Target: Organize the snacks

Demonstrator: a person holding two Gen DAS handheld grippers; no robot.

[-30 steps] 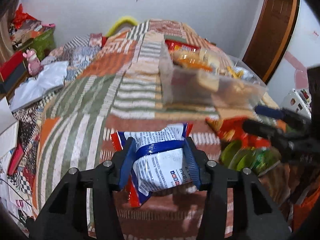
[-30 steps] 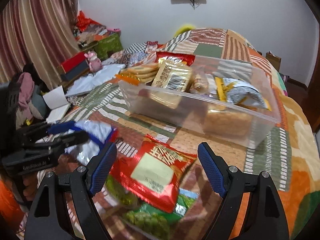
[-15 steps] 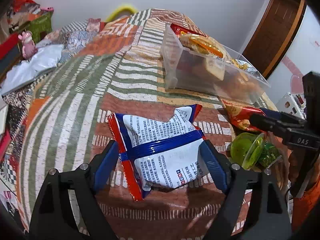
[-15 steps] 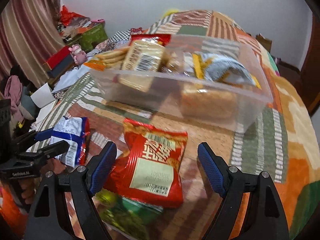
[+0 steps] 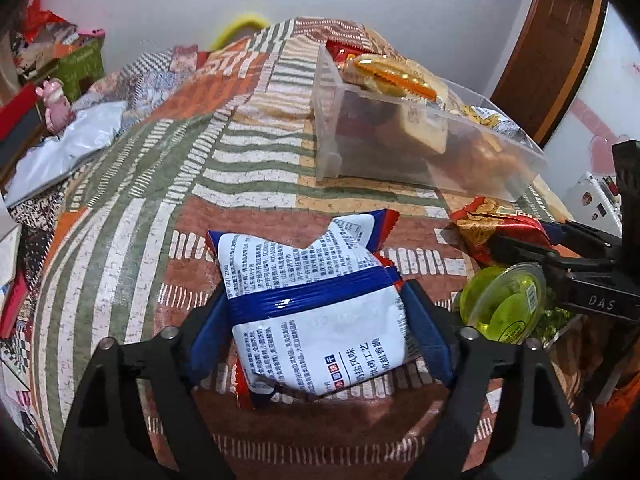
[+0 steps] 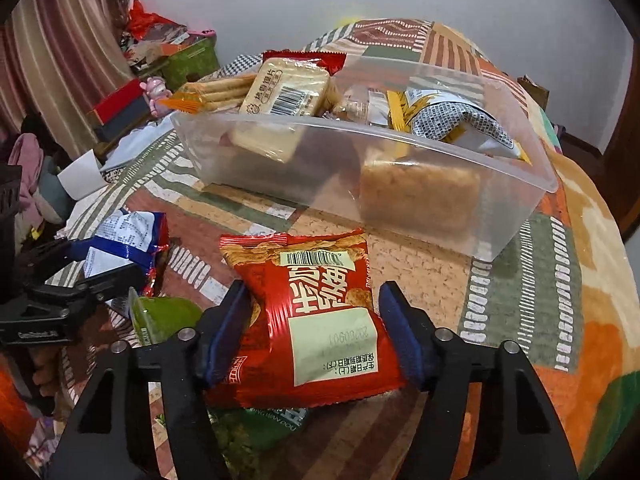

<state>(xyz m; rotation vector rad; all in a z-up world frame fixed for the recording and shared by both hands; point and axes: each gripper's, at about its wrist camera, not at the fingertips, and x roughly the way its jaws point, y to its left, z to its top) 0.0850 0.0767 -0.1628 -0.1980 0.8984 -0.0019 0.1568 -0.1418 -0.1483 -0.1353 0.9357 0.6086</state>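
Note:
A white-and-blue snack bag (image 5: 316,304) lies on the patterned bedspread between the fingers of my left gripper (image 5: 318,320), which press its sides. It also shows at the left of the right wrist view (image 6: 124,236). A red snack bag (image 6: 316,316) sits between the fingers of my right gripper (image 6: 316,328), which touch both its sides; it also shows in the left wrist view (image 5: 492,228). A clear plastic bin (image 6: 400,196) holding several snack packs stands just beyond; it also shows in the left wrist view (image 5: 420,160).
A green jelly cup (image 5: 502,306) and a green snack bag (image 6: 248,432) lie between the two grippers. The bedspread (image 5: 168,184) slopes away to the left, where clutter, boxes and a pink toy (image 5: 56,102) sit. A wooden door (image 5: 560,40) stands at the right.
My left gripper opened, dropped lower and has closed in again on the white-and-blue bag. My right gripper moved forward over the red bag and narrowed onto its sides.

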